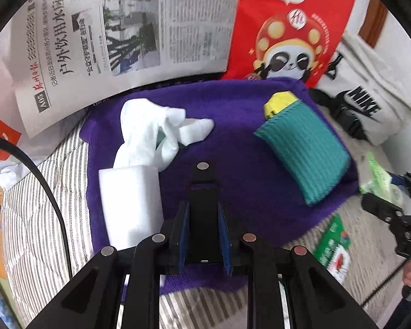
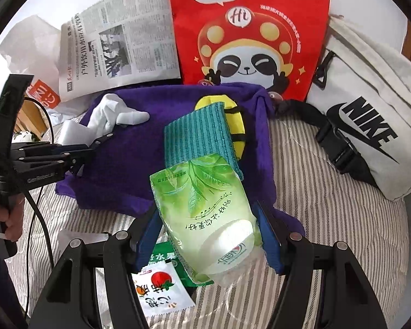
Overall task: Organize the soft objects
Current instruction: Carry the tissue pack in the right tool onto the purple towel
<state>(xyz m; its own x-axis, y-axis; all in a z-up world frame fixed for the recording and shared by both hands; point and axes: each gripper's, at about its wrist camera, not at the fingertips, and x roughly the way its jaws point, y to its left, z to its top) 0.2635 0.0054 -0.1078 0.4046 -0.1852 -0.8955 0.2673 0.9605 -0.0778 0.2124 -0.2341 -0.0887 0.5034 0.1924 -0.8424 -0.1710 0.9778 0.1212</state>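
- Purple towel (image 1: 233, 142): spread flat across the centre of the left wrist frame on the striped bedding, its edges rumpled.
- White cloth (image 1: 150, 134): crumpled and twisted, at centre left on the towel.
- White sponge (image 1: 131, 203): a plain block, lower left on the towel, touching the cloth.
- Teal pouch (image 1: 307, 153): ribbed, lying tilted at centre right on the towel, with a yellow toy (image 1: 279, 104) at its upper end.
- Tissue pack (image 2: 205, 213): green and glossy, tilted, at lower centre of the right wrist frame, between the blue pads.
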